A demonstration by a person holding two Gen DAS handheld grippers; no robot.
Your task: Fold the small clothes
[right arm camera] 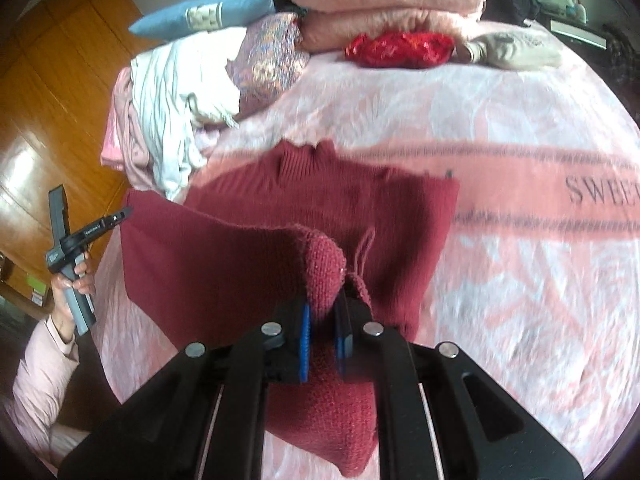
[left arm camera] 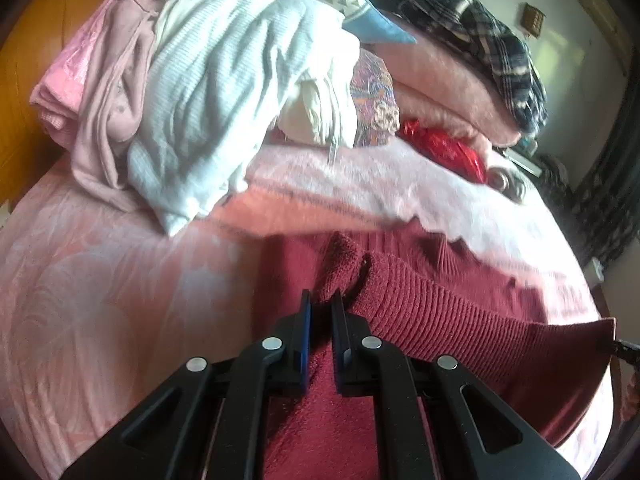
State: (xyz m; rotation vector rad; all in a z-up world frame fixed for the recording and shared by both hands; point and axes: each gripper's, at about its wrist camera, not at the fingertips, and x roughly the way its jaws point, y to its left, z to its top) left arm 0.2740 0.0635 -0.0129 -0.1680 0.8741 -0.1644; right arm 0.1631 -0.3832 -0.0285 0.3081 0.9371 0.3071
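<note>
On the bed (right arm camera: 520, 128), covered by a pink blanket with pale leaf patterns and the letters "SWEE" printed along 1 darker band, a dark red knitted sweater (right arm camera: 320, 200) lay spread with its collar toward the far side. Both grippers were clamped on its lower edge, which was lifted off the blanket. The left gripper (left arm camera: 322, 300) had its 2 jaws pressed nearly together, pinching a bunched corner of the knit, and the ribbed hem stretched from there to the right, where its other corner met the dark tip of the second tool at the frame's edge. The right gripper (right arm camera: 323, 312) likewise pinched a thick fold of the sweater between its blue-padded jaws, with a loose loop of yarn just beyond them. From the right wrist view, a hand (right arm camera: 70, 284) in a pale pink sleeve gripped the left tool's handle at the left of the bed. Near the bed's far left lay a heap of white and pink clothes (left arm camera: 208, 88), with a blue pillow (right arm camera: 204, 14), folded pink blankets (right arm camera: 380, 0) and a shiny red bag (right arm camera: 400, 50) further along.
</note>
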